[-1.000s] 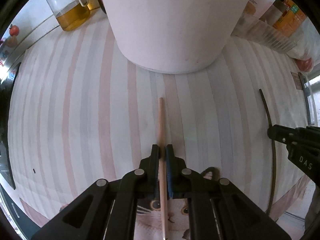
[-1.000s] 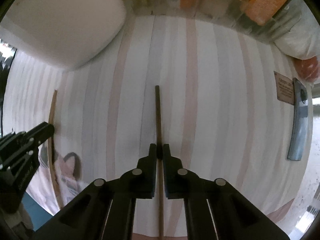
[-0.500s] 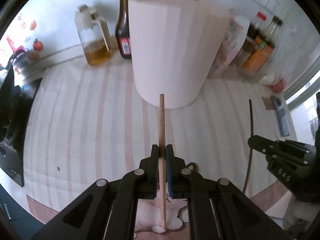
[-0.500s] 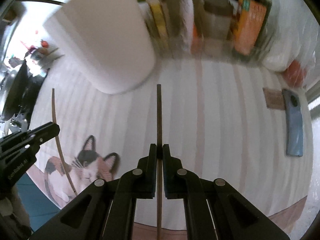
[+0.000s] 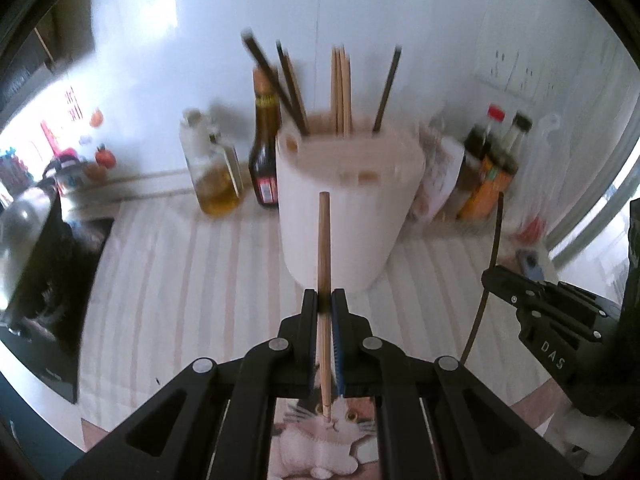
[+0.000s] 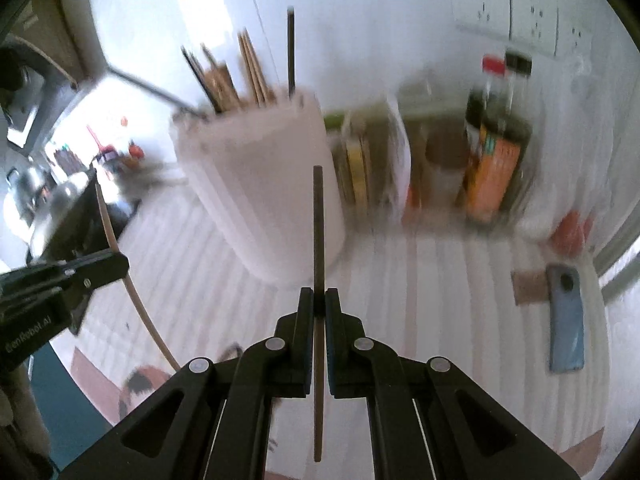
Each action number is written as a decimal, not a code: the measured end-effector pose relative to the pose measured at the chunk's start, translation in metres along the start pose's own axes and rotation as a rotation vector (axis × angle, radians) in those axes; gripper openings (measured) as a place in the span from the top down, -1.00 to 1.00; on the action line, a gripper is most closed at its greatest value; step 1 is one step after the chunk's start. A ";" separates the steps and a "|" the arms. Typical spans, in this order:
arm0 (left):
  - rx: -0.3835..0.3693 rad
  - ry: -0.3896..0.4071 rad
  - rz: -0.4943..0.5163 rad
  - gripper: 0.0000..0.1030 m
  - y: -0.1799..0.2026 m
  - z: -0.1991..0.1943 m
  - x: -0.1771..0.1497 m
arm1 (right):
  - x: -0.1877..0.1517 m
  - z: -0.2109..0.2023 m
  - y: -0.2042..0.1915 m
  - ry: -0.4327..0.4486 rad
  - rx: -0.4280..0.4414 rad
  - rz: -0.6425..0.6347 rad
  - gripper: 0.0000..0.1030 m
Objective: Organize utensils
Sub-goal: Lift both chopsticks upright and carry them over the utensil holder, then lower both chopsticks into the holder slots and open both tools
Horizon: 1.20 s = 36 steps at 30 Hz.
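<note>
L gripper (image 5: 325, 300): jaws pinched on a light wooden chopstick (image 5: 324, 240), held roughly upright, lifted over the striped mat (image 5: 168, 280); its lower end hangs over the cat picture (image 5: 320, 444) at the mat's near edge. R gripper (image 6: 314, 300): jaws pinched on a dark chopstick (image 6: 318, 220), likewise near upright, w/ both ends sticking out above & below the jaws. Each gripper also shows in the other's view: R one at far right of the L view (image 5: 516, 284), L one at far left of the R view (image 6: 100, 268), well apart from each other.

White holder (image 5: 344, 208), a tall cylinder, stands on the mat just beyond both chopsticks; several dark & light chopsticks (image 5: 340, 88) already stand in it, leaning at various angles. Both views are motion-blurred.

Behind holder, by the wall: oil jug (image 5: 212, 172) & dark sauce bottle (image 5: 266, 152) to its L; bottles w/ an orange label (image 6: 496, 168) to its R. A blue phone (image 6: 566, 320) lies flat on the mat at far R.
</note>
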<state>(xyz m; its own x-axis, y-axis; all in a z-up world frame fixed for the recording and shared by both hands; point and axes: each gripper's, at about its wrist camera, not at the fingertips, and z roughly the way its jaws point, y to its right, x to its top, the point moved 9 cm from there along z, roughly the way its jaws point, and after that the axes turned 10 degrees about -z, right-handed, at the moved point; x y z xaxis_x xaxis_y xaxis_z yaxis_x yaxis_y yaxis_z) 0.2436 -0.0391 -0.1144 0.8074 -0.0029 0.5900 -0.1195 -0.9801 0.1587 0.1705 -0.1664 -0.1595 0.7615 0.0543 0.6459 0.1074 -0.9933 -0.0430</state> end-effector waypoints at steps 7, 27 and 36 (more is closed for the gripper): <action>-0.043 0.103 -0.025 0.91 -0.002 -0.048 0.055 | 0.078 -0.041 0.001 0.162 0.041 0.031 0.90; -0.051 0.365 -0.038 0.91 0.033 -0.091 0.228 | 0.271 -0.084 0.039 0.455 0.072 0.092 0.90; -0.003 0.287 -0.056 0.91 0.012 -0.014 0.243 | 0.299 -0.026 0.040 0.467 0.054 0.058 0.90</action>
<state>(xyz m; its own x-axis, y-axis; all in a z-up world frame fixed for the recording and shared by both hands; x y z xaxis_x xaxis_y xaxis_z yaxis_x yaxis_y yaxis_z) 0.4300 -0.0487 0.0417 0.6166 0.1078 0.7798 -0.0817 -0.9765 0.1996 0.3861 -0.1922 0.0516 0.3998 -0.0646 0.9143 0.1157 -0.9860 -0.1202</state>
